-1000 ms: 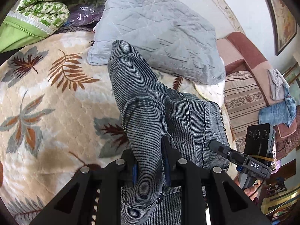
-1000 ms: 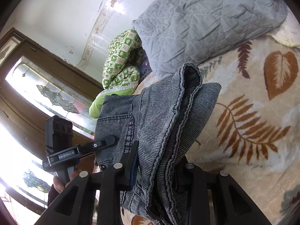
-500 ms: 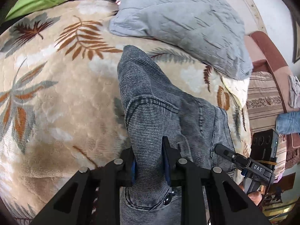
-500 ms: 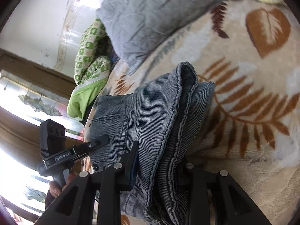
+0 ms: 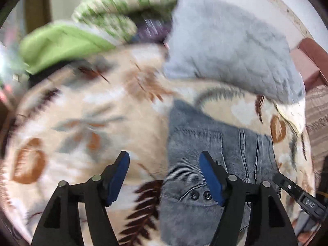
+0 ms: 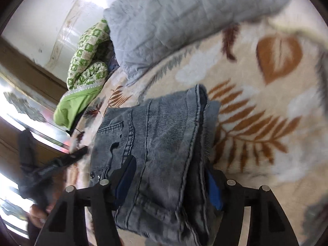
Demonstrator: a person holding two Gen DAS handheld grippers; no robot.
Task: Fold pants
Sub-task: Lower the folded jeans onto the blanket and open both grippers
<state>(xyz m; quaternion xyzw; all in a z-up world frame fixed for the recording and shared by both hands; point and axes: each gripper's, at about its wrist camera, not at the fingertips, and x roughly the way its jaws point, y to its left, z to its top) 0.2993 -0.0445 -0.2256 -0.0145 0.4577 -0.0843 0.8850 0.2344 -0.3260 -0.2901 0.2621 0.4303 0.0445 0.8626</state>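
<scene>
Folded grey-blue jeans [image 5: 207,143] lie flat on the leaf-patterned blanket [image 5: 86,110]. My left gripper [image 5: 165,174] hovers over their left edge with its jaws opening. Its blue pads [image 5: 121,176] stand wide apart and press on nothing; the right finger hangs over the denim near the rivets. In the right wrist view the jeans [image 6: 164,135] lie as a thick stack between the fingers of my right gripper [image 6: 169,181]. Its jaws are opening too, and the pads [image 6: 125,176] have come off the cloth. This view is blurred by motion.
A grey quilted pillow [image 5: 225,47] lies just beyond the jeans. A green patterned quilt [image 6: 88,61] is bundled at the bed's far left corner. A brown upholstered seat [image 5: 313,61] stands to the right. A hand [image 6: 37,211] holds the left gripper's handle by the bright window.
Both grippers were shut on the lifted jeans; now both have opened and the jeans lie flat on the blanket. The left view has swung so the jeans sit to its right.
</scene>
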